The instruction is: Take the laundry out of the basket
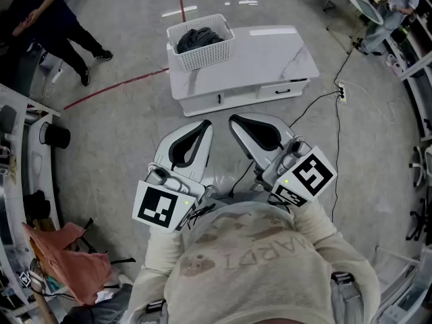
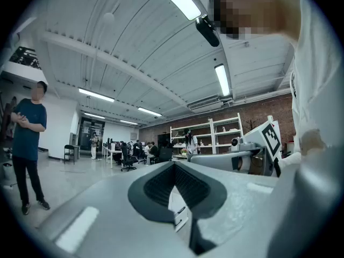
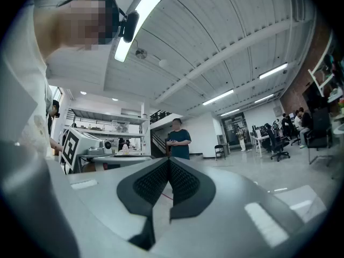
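A white slatted basket (image 1: 202,51) stands on the left end of a low white table (image 1: 270,59), several steps ahead of me. Dark grey laundry (image 1: 198,37) lies heaped inside it. I hold both grippers close to my chest, far short of the table. My left gripper (image 1: 202,128) is shut with nothing in it, and its dark ribbed pads (image 2: 161,184) meet at the tip. My right gripper (image 1: 237,123) is likewise shut and empty, its pads (image 3: 153,183) pressed together. The two gripper views look level across the hall and show neither basket nor table.
A person in a dark shirt (image 1: 40,15) stands on the floor at the upper left. A red tape line (image 1: 115,86) runs toward the table. A cable and power strip (image 1: 341,92) lie right of it. Racks and a pinkish cloth (image 1: 67,255) crowd the lower left.
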The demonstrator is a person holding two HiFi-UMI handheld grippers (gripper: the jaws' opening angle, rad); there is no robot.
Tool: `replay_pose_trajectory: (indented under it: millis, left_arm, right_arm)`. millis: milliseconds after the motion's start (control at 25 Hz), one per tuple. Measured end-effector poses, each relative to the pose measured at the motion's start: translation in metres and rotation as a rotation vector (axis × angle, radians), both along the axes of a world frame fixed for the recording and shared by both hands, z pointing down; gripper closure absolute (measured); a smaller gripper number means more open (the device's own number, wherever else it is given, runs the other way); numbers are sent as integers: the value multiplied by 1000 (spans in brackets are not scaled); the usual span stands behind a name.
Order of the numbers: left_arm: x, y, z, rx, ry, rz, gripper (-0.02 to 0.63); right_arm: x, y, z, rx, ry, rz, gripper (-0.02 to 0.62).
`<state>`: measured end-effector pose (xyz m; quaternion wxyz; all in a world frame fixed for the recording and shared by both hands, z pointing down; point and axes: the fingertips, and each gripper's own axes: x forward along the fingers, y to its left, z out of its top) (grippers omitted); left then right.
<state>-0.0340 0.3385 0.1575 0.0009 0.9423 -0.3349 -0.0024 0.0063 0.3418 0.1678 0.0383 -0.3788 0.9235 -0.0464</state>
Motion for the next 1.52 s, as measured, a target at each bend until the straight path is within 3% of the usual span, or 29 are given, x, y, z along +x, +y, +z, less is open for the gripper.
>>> replay_pose_trajectory:
  millis: [280,840,1000,1200,1520]
  left_arm:
    - [-1,-4,4,15,-37,25,604]
    - [-15,-27,-1,33,-41,45,604]
    - [-23,-31,-2,37,-36,56,604]
    - [-42,-36,0,37,-34,72,604]
    - [-62,-52,7,45,-47,131,606]
  right_arm:
    - [-1,-5,0,10,19,-26,569]
    - [-25,-23,-5,32,37,-48,569]
    - [-32,-26,-5,28,30,-30,569]
    - [-42,-31,-8,10,-53,10,568]
    - [-56,-39,-5,20,-51,92,568]
